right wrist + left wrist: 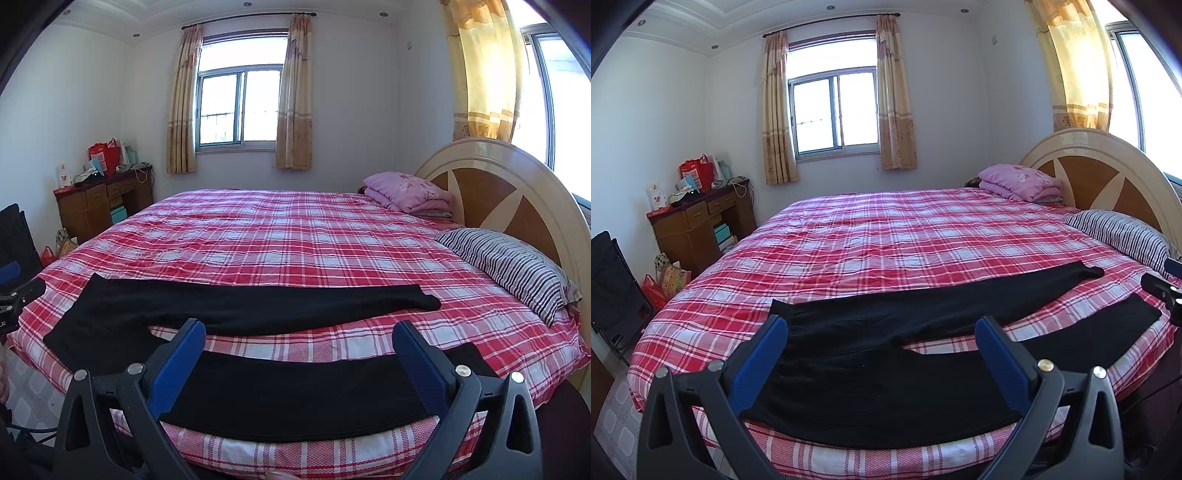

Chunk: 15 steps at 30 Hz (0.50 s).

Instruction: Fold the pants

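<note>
Black pants (886, 369) lie spread flat on bed (886, 236), just ahead of both tongs, left tongs (881, 336) and right tongs (299, 339), each spread wide, gripping nothing.

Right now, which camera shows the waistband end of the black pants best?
The left wrist view: the black pants lie with their wide waistband end filling the gap between the open tongs. The right wrist view pushes that end to its left edge and centres the near leg instead.

Plaid bedspread (886, 236); striped pillow (509, 266); folded pink quilt (1019, 182); cluttered wooden desk (99, 203).
</note>
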Available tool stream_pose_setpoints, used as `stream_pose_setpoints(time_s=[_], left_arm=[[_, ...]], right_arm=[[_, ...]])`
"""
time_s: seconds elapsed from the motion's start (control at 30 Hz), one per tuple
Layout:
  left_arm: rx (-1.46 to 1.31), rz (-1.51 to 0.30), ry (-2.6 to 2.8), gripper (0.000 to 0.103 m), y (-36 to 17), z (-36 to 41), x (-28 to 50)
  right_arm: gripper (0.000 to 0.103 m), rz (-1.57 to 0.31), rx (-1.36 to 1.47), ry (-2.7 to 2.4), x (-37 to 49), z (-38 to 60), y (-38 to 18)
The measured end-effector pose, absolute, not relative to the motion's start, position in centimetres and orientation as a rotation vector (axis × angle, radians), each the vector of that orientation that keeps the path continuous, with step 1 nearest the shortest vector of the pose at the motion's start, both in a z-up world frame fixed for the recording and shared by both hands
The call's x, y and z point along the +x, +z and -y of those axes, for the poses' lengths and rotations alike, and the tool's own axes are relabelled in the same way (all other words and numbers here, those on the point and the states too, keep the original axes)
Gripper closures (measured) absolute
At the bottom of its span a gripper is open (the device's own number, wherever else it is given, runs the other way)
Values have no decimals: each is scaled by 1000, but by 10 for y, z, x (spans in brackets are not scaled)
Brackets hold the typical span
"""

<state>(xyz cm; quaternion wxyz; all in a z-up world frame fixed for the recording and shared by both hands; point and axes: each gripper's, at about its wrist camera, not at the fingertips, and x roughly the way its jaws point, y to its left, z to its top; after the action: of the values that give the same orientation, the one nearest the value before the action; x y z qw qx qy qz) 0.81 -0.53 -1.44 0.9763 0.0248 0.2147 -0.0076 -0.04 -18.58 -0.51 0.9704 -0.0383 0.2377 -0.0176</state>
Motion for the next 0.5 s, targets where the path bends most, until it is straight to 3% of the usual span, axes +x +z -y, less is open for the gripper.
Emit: stream_pose_setpoints(time_s=[0.5], left_arm=[[52, -435, -12, 0, -13, 2, 9]], right_arm=[[1, -481, -81, -36, 0, 185, -6]])
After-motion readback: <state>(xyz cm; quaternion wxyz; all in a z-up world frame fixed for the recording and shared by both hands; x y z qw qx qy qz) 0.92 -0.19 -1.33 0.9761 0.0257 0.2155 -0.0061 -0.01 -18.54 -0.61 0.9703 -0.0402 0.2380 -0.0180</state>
